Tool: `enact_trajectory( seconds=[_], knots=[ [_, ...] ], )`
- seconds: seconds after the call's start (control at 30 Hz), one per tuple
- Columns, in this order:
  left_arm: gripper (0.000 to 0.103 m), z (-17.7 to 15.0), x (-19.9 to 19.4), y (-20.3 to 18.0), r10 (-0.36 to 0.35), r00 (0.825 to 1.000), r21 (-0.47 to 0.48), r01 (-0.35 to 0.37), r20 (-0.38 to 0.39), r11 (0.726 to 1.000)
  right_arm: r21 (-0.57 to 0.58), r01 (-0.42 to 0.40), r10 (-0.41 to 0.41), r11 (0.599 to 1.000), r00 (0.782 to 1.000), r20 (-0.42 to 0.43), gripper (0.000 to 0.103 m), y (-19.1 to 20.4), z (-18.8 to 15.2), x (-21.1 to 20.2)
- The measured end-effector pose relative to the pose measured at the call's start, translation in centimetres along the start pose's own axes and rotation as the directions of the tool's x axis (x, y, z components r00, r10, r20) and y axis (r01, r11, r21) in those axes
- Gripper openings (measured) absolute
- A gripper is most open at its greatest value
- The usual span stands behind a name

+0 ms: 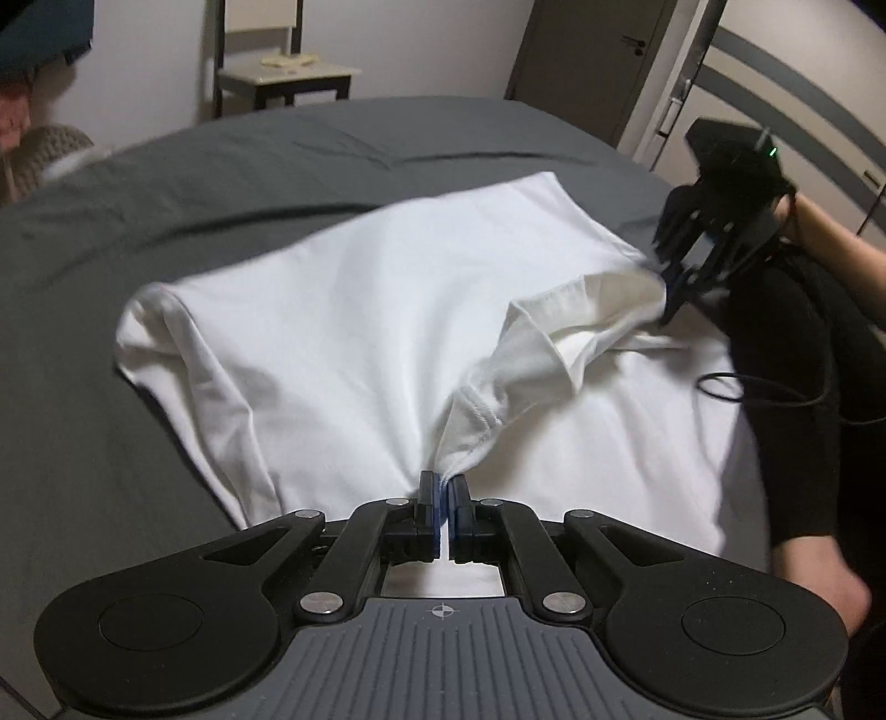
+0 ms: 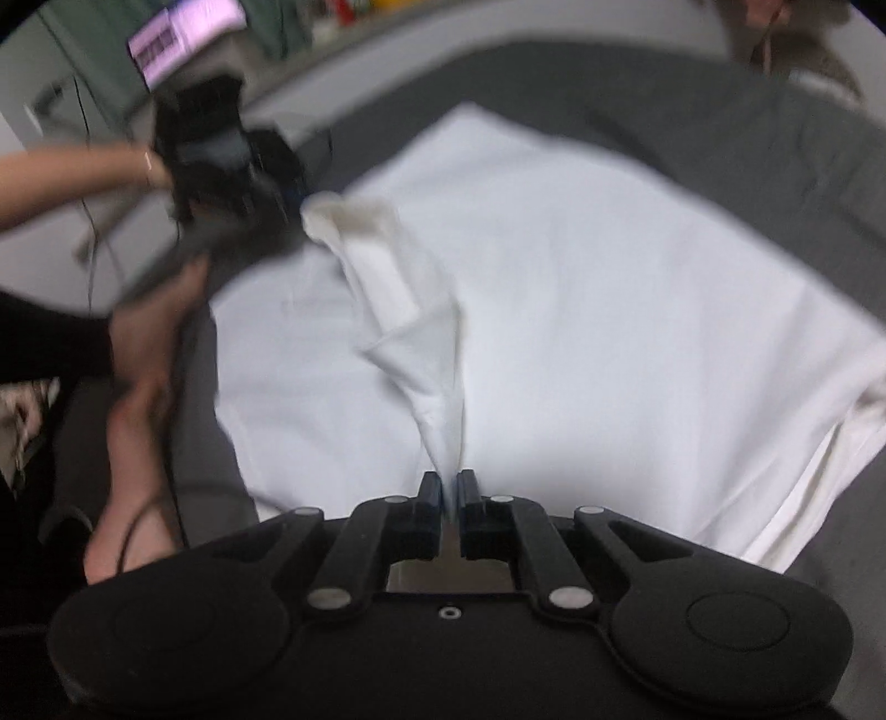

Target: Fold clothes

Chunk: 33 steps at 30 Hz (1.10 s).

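Nearest the left wrist lens, black two-finger left gripper (image 1: 443, 487) with grey ribbed housing, fingers (image 1: 427, 501) pinched nearly together on a gathered fold of the white cotton T-shirt (image 1: 360, 310), thin sliver of cloth caught between the pads. Spread across the dark grey bed sheet (image 1: 166, 210), most of that shirt lying flat, one sleeve bunched at the left, ribbed collar edge pulled up into a ridge running from the left grip toward the right side. At the far end of that ridge, black right gripper (image 1: 673, 277), held in a bare hand (image 1: 789, 216) with a dark-sleeved arm behind, tip touching the shirt's raised edge. Seen from the right wrist view, right gripper (image 2: 449, 487) likewise closed to a narrow gap on a twisted strip of the white fabric, cloth rising from between the fingers (image 2: 429, 498) and stretching up toward the left gripper (image 2: 293, 194), blurred there, its grip on the cloth too smeared to confirm from that side. Beyond the bed, small dark-framed side table (image 1: 288, 77) with a pale top against the wall, grey door (image 1: 587, 50) to its right. Thin black cable (image 1: 775, 393) trailing over the shirt's right edge beside the dark sleeve.
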State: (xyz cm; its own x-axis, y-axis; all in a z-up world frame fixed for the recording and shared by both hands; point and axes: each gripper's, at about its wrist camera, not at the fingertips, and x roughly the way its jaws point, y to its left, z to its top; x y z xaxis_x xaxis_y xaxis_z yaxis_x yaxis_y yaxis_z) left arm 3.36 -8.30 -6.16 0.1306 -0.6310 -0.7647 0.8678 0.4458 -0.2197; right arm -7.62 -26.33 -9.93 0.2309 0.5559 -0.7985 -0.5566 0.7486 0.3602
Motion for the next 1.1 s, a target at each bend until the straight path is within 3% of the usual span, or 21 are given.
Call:
enact_trajectory(
  seconds=[0.1,0.13,0.2,0.3,0.37,0.43,0.5,0.57,0.63,0.7,0.73,0.83,0.87,0.97,1.1],
  knots=[
    [0.003,-0.4,0.5,-0.7,-0.014,0.998,0.032,0.016,-0.063,0.999,0.02,-0.015,0.015,1.0,1.0,-0.014,0.022,-0.3,0.1,0.0],
    [0.005,-0.5,0.4,-0.9,-0.005,0.997,0.046,0.008,-0.074,0.999,0.037,-0.02,0.02,0.999,1.0,0.005,0.033,-0.6,0.1,-0.3],
    [0.007,-0.9,0.3,-1.2,0.016,0.995,0.075,-0.009,-0.094,0.997,0.089,0.003,-0.011,0.996,0.996,0.087,0.042,-1.4,0.1,-1.5],
    [0.007,-1.0,-0.9,-0.4,0.044,0.998,0.041,-0.042,-0.035,0.998,0.17,0.029,-0.065,0.985,0.976,0.206,0.049,-2.5,0.0,-3.3],
    [0.007,-0.7,-1.5,0.7,0.071,0.997,-0.032,-0.07,0.036,0.997,0.295,0.11,-0.19,0.949,0.947,0.259,0.055,-4.0,-0.2,-4.4],
    [0.007,-0.4,-2.0,2.1,0.119,0.985,-0.129,-0.103,0.122,0.986,0.445,0.201,-0.347,0.873,0.896,0.276,0.056,-5.8,-0.6,-5.3],
    [0.008,0.0,-2.3,3.7,0.17,0.965,-0.228,-0.124,0.198,0.966,0.552,0.238,-0.442,0.799,0.855,0.271,0.056,-7.3,-1.0,-5.8],
    [0.026,0.4,-2.4,5.0,0.233,0.937,-0.308,-0.148,0.259,0.94,0.63,0.256,-0.511,0.733,0.818,0.264,0.056,-8.5,-1.3,-6.3],
    [0.102,0.9,-2.3,6.3,0.287,0.909,-0.379,-0.162,0.302,0.911,0.699,0.233,-0.548,0.676,0.793,0.266,0.056,-9.9,-1.6,-6.7],
    [0.103,1.4,-2.2,7.6,0.334,0.883,-0.442,-0.168,0.33,0.881,0.779,0.155,-0.549,0.608,0.791,0.27,0.06,-11.8,-2.2,-7.1],
    [0.103,1.7,-2.0,8.3,0.348,0.878,-0.474,-0.165,0.328,0.865,0.813,0.121,-0.551,0.569,0.79,0.268,0.066,-12.8,-2.4,-7.2],
    [0.103,2.6,-0.6,10.8,0.366,0.892,-0.563,-0.164,0.266,0.81,0.855,0.066,-0.529,0.514,0.81,0.255,0.07,-14.7,-2.1,-6.8],
    [0.103,2.9,-0.1,11.5,0.373,0.898,-0.583,-0.176,0.236,0.793,0.856,0.069,-0.522,0.513,0.817,0.247,0.07,-15.2,-1.7,-6.4],
    [0.103,3.5,1.4,12.9,0.374,0.91,-0.595,-0.203,0.178,0.778,0.853,0.066,-0.492,0.518,0.838,0.234,0.07,-16.5,-1.3,-5.2],
    [0.103,4.2,3.4,14.3,0.365,0.926,-0.614,-0.232,0.099,0.755,0.803,0.078,-0.49,0.591,0.825,0.281,0.068,-16.8,-1.6,-4.5]
  ],
)
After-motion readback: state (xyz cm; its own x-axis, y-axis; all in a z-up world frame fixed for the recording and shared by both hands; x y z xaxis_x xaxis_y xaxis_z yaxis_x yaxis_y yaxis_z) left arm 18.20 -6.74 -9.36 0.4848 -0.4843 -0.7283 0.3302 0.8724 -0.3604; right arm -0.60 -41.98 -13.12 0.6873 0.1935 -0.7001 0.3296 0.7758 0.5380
